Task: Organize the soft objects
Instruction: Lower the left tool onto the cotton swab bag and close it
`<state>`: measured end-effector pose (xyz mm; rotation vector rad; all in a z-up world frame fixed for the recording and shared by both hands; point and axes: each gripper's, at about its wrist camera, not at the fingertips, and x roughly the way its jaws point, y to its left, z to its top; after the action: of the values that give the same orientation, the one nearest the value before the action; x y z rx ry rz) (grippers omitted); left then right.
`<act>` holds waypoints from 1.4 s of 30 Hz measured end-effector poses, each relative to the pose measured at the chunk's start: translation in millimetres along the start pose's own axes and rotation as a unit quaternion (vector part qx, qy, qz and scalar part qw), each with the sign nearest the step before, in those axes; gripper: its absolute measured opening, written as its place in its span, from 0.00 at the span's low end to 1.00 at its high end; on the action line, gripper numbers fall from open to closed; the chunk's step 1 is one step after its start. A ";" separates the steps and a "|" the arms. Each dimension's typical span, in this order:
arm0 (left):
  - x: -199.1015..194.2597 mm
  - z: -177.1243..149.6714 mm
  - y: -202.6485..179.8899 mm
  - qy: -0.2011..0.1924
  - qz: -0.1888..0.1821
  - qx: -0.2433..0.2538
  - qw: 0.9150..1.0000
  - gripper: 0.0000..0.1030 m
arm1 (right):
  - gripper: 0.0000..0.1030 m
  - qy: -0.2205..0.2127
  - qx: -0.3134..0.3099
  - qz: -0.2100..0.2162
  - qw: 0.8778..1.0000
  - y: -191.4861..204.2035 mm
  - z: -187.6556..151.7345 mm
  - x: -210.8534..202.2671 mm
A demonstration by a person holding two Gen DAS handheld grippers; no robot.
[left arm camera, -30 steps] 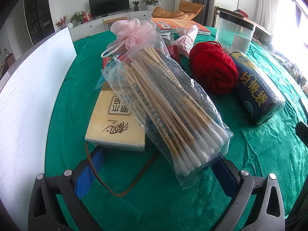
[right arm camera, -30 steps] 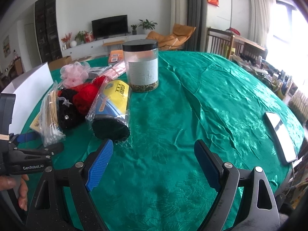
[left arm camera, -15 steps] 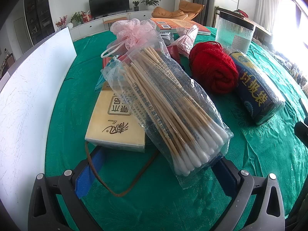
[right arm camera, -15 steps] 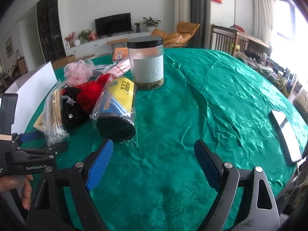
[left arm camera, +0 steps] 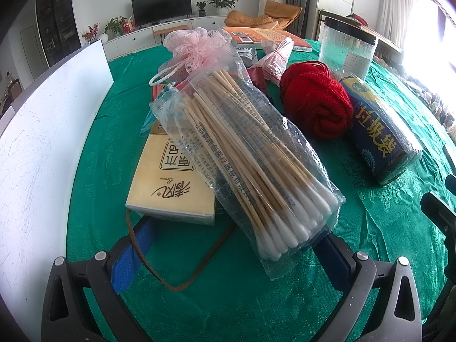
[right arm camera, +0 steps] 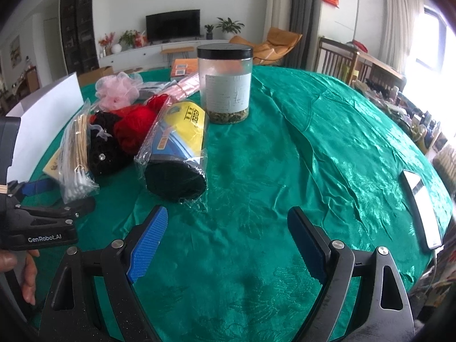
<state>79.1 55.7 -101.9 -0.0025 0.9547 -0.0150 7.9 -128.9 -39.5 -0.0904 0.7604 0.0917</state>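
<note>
A clear bag of cotton swabs (left arm camera: 248,154) lies across a yellow tissue pack (left arm camera: 171,179), its near end reaching between the fingers of my open left gripper (left arm camera: 230,253) and covering the right pad. Behind are a red yarn ball (left arm camera: 316,99), a pink bath pouf (left arm camera: 196,42) and a wrapped blue roll (left arm camera: 379,131). My right gripper (right arm camera: 226,242) stands open over bare green cloth, just short of the blue roll (right arm camera: 176,148). In its view a black knitted item (right arm camera: 104,148) sits between the swab bag (right arm camera: 75,154) and red yarn (right arm camera: 134,125).
A black-lidded jar (right arm camera: 225,82) stands behind the roll. A white board (left arm camera: 42,131) lines the left side. A brown rubber band (left arm camera: 171,256) lies by the left fingers. A phone (right arm camera: 421,208) rests near the table's right edge. A book (left arm camera: 265,35) lies at the back.
My right gripper has drifted slightly nearer the pile, so the objects sit higher and further right in its view. The left gripper and the objects have stayed still.
</note>
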 end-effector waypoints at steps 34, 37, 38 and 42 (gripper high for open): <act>-0.1 -0.2 -0.2 0.001 0.001 0.000 1.000 1.00 | 0.86 0.003 0.101 0.047 0.994 -34.9 -3.6 2.8; -0.1 -0.3 -0.2 0.001 0.001 -0.001 1.000 1.00 | 0.86 0.005 0.097 0.047 0.994 -33.6 -3.8 3.1; 0.0 -0.4 -0.2 0.001 0.001 -0.001 1.000 1.00 | 0.86 0.005 0.097 0.047 0.994 -33.5 -3.9 2.8; -0.1 -0.2 -0.1 0.001 0.001 -0.001 1.000 1.00 | 0.86 0.006 0.098 0.047 0.994 -33.1 -3.5 3.0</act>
<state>78.9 55.6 -101.9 -0.0026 0.9561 -0.0124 11.5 -162.0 -42.5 0.1313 0.7811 0.1059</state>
